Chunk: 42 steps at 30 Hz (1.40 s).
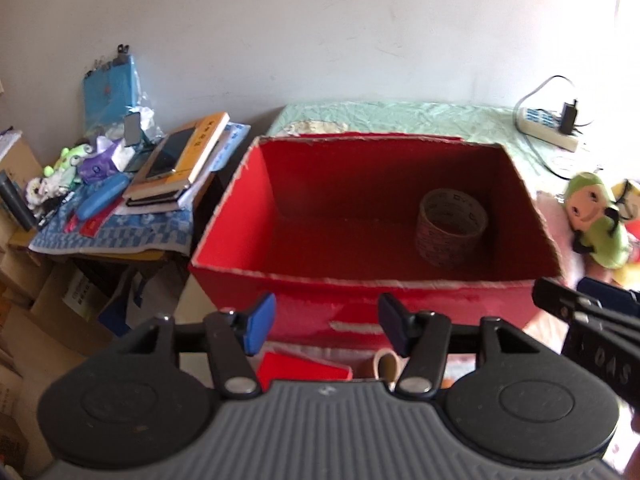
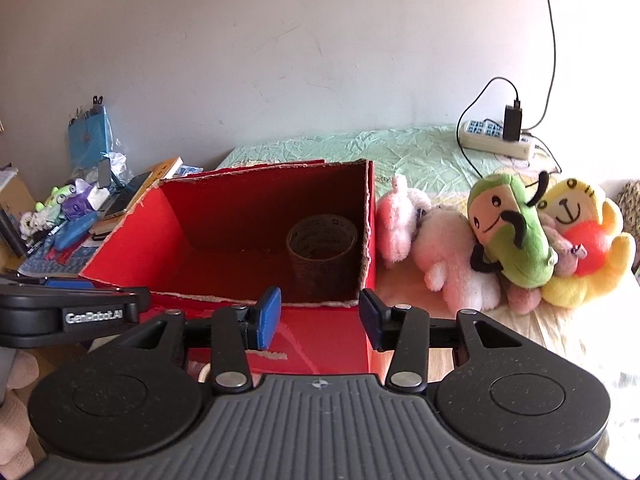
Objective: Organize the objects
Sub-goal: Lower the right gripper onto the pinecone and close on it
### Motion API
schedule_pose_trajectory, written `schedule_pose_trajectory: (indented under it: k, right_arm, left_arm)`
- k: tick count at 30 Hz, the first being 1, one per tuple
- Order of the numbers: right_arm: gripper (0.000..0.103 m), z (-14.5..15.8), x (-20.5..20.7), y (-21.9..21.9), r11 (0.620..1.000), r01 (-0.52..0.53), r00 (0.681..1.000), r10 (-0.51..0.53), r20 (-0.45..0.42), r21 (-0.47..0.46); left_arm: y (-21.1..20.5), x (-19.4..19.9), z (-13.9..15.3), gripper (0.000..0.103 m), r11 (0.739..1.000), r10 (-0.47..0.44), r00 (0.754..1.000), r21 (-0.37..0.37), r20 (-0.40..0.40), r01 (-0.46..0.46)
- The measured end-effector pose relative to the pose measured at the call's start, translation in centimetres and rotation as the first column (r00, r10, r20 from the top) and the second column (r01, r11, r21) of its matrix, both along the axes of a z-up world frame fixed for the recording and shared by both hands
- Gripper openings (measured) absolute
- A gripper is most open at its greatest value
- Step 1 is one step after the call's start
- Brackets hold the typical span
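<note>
While both tongs gaped empty, the torn red box held tape; only the right view showed pink toys

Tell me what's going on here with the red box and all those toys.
A person is tidying up with a handheld gripper in each hand. The left gripper and right gripper are both open and empty, held at the near side of the red cardboard box. Only a roll of packing tape sits inside so far. The green plush, yellow plush and pink plush toys lie outside, to the box's right.
</note>
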State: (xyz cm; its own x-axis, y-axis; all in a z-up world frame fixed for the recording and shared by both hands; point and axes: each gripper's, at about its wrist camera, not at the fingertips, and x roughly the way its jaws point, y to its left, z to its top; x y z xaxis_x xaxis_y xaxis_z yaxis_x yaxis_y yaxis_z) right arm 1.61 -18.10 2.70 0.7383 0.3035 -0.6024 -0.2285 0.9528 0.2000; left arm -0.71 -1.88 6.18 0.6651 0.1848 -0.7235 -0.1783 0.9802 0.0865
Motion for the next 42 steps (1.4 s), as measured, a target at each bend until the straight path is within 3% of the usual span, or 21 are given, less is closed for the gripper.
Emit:
schedule_pose_trajectory:
  k: [8,14,17,23,25,27,33,36,42]
  right_arm:
    - [0.046,-2.3,-1.3,-1.8,0.996,-0.051,0.991,0.059,-0.116,0.072]
    - [0.046,-4.7,-2.3,-3.1,0.980,-0.105,0.956,0.146,-0.255,0.166]
    - [0.046,-6.2,-2.6,-3.9,0.969,-0.131,0.923,0.197,-0.330,0.211]
    - [0.047,-8.3,-2.8,-4.9,0.943,-0.111,0.871,0.245,-0.427,0.315]
    - [0.047,-8.9,-2.6,-5.2,0.934,-0.105,0.859,0.258,-0.442,0.341]
    - [0.047,-9.3,-2.6,-5.4,0.925,-0.101,0.848,0.272,-0.454,0.366]
    - [0.046,-10.7,-1.8,-5.7,0.900,-0.072,0.814,0.302,-0.495,0.431]
    - [0.045,-11.1,-1.5,-5.8,0.895,-0.070,0.807,0.311,-0.502,0.441]
    - [0.045,-11.9,-1.1,-6.0,0.883,-0.057,0.791,0.324,-0.519,0.465]
  left_arm:
    - [-2.2,-4.3,-2.8,0.056,0.985,-0.149,0.989,-0.091,-0.020,0.146]
    - [-4.6,-7.9,-5.1,0.056,0.936,-0.322,0.947,-0.153,-0.004,0.317]
    - [-5.7,-9.1,-6.6,0.056,0.914,-0.371,0.929,-0.185,-0.012,0.362]
    - [-6.7,-8.5,-9.1,0.056,0.909,-0.373,0.927,-0.219,-0.045,0.355]
    - [-6.6,-8.6,-9.3,0.058,0.899,-0.380,0.925,-0.247,-0.032,0.361]
    - [-6.8,-8.8,-9.5,0.067,0.898,-0.380,0.925,-0.243,-0.012,0.366]
    - [-7.6,-8.2,-10.6,0.067,0.882,-0.405,0.914,-0.273,-0.018,0.386]
    - [-8.5,-8.0,-11.2,0.069,0.896,-0.398,0.917,-0.220,-0.018,0.385]
    - [-8.5,-7.6,-11.7,0.068,0.897,-0.396,0.918,-0.224,-0.023,0.381]
